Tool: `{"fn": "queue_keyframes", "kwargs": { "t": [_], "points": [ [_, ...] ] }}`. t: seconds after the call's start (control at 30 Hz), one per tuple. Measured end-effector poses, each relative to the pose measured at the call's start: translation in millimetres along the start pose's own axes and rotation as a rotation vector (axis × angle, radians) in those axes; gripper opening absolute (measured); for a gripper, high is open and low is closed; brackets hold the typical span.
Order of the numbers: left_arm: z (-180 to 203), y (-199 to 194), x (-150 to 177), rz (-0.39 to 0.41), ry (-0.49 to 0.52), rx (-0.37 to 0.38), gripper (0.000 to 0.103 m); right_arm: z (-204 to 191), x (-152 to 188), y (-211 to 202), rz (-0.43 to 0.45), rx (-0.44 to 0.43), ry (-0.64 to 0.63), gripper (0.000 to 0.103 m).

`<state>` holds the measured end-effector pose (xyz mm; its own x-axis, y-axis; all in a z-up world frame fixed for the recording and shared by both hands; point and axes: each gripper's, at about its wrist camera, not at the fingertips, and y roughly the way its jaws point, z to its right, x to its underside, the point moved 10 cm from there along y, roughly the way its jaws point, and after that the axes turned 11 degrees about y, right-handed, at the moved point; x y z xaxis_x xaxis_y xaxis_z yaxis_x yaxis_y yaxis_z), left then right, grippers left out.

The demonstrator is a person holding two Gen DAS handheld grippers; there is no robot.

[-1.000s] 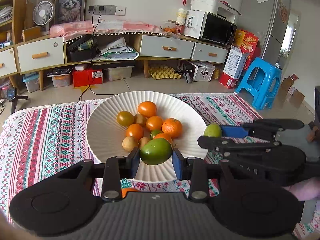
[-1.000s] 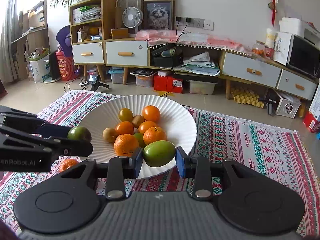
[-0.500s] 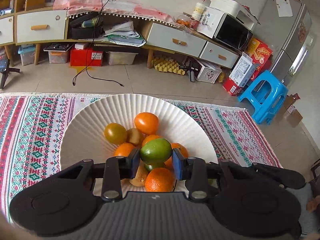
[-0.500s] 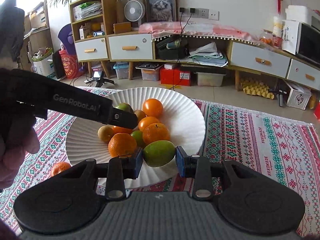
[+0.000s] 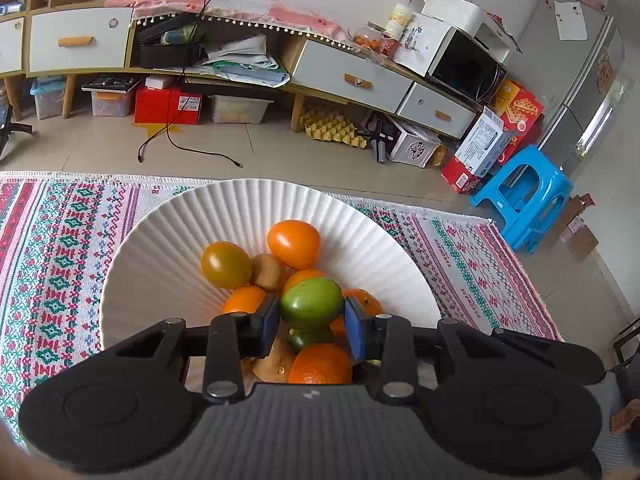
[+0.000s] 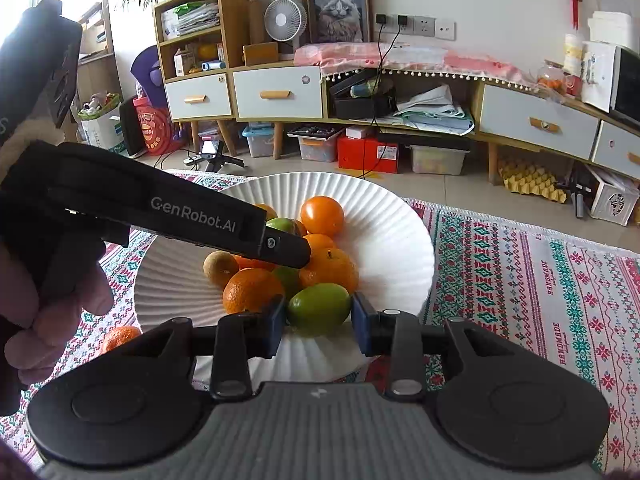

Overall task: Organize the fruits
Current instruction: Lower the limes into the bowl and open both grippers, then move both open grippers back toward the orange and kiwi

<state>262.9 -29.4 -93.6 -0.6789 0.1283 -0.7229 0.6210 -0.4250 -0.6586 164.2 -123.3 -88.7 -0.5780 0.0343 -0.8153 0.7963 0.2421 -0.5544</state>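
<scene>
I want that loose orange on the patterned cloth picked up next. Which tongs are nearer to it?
Left. The left tongs reach over the white ribbed plate from the side where the loose orange lies; the right tongs hold at the plate's near rim, farther over.

Home living room, likely: sideboard, fridge, microwave.

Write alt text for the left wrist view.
The left gripper holds a green round fruit between its blue jaws, above a white ribbed plate piled with oranges and other small fruit. The plate sits on a red and green patterned cloth; a cluttered room lies behind it.
</scene>
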Motion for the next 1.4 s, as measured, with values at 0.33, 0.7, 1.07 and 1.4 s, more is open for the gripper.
{"fn": "queue_keyframes", "kwargs": {
  "t": [0.33, 0.7, 1.07, 1.4],
  "points": [
    [0.4, -6.7, -4.7, 0.036, 0.028, -0.014, 0.045, -0.1, -3.8, -3.2, 0.017, -0.013, 0.021, 0.051],
    [-4.0, -28.7, 0.0, 0.058, 0.068, -0.058, 0.063, 0.0, -5.9, -12.8, 0.019, 0.0, 0.023, 0.061],
    [-12.7, -59.6, 29.0, 0.05, 0.093, -0.113, 0.083, 2.9, 0.1, -28.3, 0.021, 0.033, 0.025, 0.072],
    [-17.0, -85.3, 57.9, 0.028, 0.118, -0.155, 0.096, -9.3, 6.7, -39.9, 0.03, 0.03, 0.012, 0.091]
  ]
}}
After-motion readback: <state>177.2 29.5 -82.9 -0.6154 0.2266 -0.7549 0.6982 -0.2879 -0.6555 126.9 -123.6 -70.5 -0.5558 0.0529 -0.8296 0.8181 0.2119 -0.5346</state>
